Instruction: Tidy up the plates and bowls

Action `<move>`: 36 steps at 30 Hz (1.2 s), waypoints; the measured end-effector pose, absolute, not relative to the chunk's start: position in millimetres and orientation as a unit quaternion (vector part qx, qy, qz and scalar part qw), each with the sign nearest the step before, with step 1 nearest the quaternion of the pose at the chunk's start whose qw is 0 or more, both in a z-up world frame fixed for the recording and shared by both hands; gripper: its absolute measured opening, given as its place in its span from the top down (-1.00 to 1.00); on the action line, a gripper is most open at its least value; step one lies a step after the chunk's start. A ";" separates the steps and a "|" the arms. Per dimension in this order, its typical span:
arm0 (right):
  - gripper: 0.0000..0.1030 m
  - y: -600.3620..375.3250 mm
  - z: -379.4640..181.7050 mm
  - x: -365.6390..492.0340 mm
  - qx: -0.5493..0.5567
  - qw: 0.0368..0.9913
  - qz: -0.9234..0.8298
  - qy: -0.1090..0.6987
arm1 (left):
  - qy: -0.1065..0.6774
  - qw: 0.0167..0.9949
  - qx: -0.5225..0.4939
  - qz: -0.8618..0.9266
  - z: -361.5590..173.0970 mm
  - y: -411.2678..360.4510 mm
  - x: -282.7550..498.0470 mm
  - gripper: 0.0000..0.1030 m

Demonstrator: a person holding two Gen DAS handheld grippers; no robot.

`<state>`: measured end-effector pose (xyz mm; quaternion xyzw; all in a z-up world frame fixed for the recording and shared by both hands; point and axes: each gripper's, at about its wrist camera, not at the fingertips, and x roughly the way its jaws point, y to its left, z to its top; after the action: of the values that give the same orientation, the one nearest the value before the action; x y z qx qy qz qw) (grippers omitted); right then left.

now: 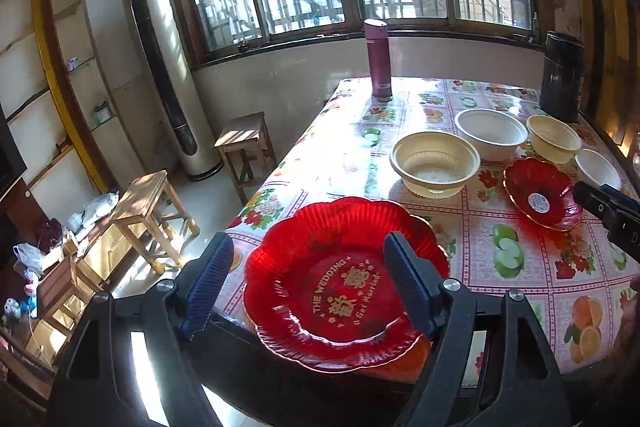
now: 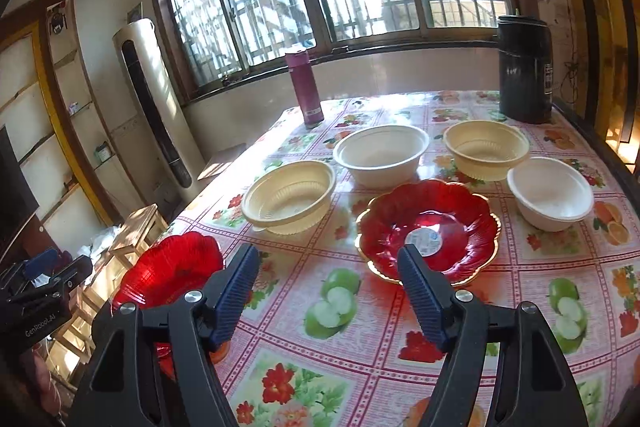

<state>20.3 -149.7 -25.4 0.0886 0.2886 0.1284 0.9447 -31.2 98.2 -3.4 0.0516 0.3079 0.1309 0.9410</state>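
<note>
At the near left corner of the table (image 2: 360,307), over its fruit-print oilcloth, hovered the left gripper (image 1: 308,283), blue pads spread wide, nothing between them, nothing pressed. Directly below, lay the large red wedding plate (image 1: 340,291), scalloped, gold lettering up, its near rim poking out past the table's near edge. Held by neither gripper. Further right along the near edge, hung the right gripper (image 2: 328,291), jaws just as wide apart, empty too, only oilcloth showing in the gap. Just beyond its right finger (image 2: 420,291), sat the smaller red gold-rimmed dish (image 2: 428,231), white sticker in the middle, flat on the cloth, apart from the pads. Toward the middle of the table, ranged four bowls: a cream ribbed bowl (image 2: 290,197) nearest the left edge, a white bowl (image 2: 382,155) behind it, a second cream bowl (image 2: 486,149) further right, a smaller white bowl (image 2: 550,193) close to the right edge. All upright, all separate, none stacked. At the far left corner, stood a purple flask (image 2: 306,89); at the far right corner, a tall black canister (image 2: 526,69). Off the left edge, down on the floor, wooden stools (image 1: 148,211) and a white tower air conditioner (image 1: 168,75) by the wall.
</note>
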 end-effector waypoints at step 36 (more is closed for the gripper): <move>-0.55 -275.6 -74.5 97.5 0.110 0.931 0.044 0.345 | 0.412 0.908 0.078 -0.012 -50.8 -77.7 121.2 -0.51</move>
<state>97.5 -275.6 -74.5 0.1100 0.3451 0.0443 0.9311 121.2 -77.7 -50.8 0.0776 0.4119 -0.0117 0.9078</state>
